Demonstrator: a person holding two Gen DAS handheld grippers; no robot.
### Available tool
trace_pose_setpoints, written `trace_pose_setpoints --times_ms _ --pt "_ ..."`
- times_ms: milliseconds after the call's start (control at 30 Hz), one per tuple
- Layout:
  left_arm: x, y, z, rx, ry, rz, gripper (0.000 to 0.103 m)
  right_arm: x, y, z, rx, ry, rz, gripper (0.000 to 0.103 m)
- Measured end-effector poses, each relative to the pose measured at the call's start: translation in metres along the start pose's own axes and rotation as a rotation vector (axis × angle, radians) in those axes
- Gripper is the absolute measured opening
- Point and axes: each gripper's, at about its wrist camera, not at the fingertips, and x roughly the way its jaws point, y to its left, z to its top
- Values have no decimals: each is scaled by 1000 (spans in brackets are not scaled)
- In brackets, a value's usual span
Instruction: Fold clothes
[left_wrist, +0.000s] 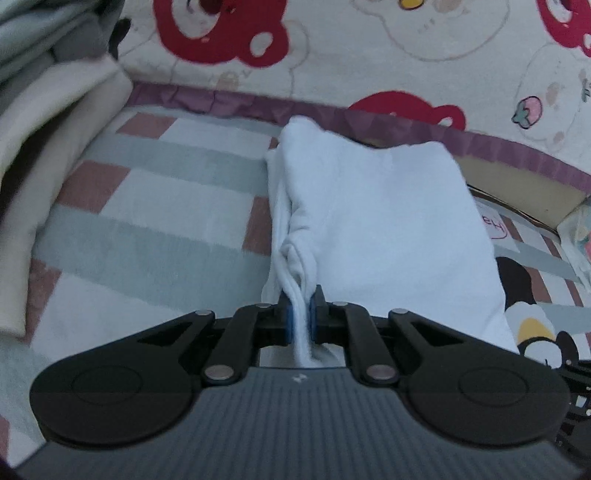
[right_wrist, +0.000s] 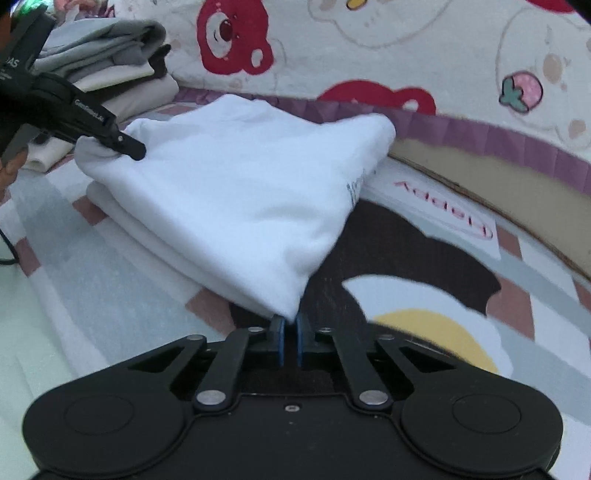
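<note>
A folded white garment (left_wrist: 388, 221) (right_wrist: 243, 192) lies on a checked blanket, with its near part raised by both grippers. In the left wrist view my left gripper (left_wrist: 301, 314) is shut on a bunched edge of the white cloth, which runs between the blue pads. In the right wrist view my right gripper (right_wrist: 290, 326) is shut on the nearest corner of the same garment. The left gripper (right_wrist: 122, 146) also shows there at the upper left, pinching the garment's far left corner.
A stack of folded grey and cream clothes (right_wrist: 110, 62) (left_wrist: 48, 85) sits at the back left. The checked blanket (left_wrist: 155, 206) bears a dark cartoon print (right_wrist: 406, 266). A purple-trimmed bear-print cover (right_wrist: 369, 48) rises behind.
</note>
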Motion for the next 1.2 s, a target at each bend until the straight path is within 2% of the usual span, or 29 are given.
trace_pose_setpoints --times_ms 67,167,267,300,367,433,533,633,667,767,867,900,933,967,1000,1133,1200 --pt "-1 3 1 -3 8 21 11 -1 -4 -2 28 7 -4 0" --pt "-13 11 5 -6 -6 67 15 -4 -20 -7 96 13 -20 0" --pt "-27 21 5 -31 -22 75 12 -9 -46 -11 258 -14 43 2" --pt "-30 25 5 -57 -21 44 12 -10 -53 -11 311 -21 75 3" --pt "-30 31 4 -145 -3 -91 15 -8 -61 -9 380 -32 128 11" --pt "-26 31 0 -194 23 -158 15 -6 -65 -5 441 -39 189 11" --pt "-14 32 -7 -253 108 -195 15 -2 -68 -2 541 -58 281 12" --pt "-5 32 -13 -295 182 -215 18 3 -70 0 631 -44 324 21" --pt "-6 31 -12 -277 187 -191 18 4 -70 0 652 -38 331 28" --pt "-7 19 -11 -132 167 -77 17 7 -69 2 660 -13 312 36" --pt "-9 10 -10 -58 144 19 18 11 -69 3 665 12 294 42" --pt "-11 5 -10 -14 132 74 21 13 -69 2 671 22 292 42" --pt "-15 -2 -10 59 114 157 31 15 -69 2 676 29 292 43" --pt "-19 -7 -10 114 99 202 32 16 -70 1 681 36 293 43" --pt "-24 -8 -9 133 85 182 32 17 -70 0 686 42 297 44" --pt "-38 -4 -3 68 39 -42 33 22 -70 0 699 60 308 46" --pt "-36 -7 -5 73 30 -102 34 26 -68 1 686 66 302 47"
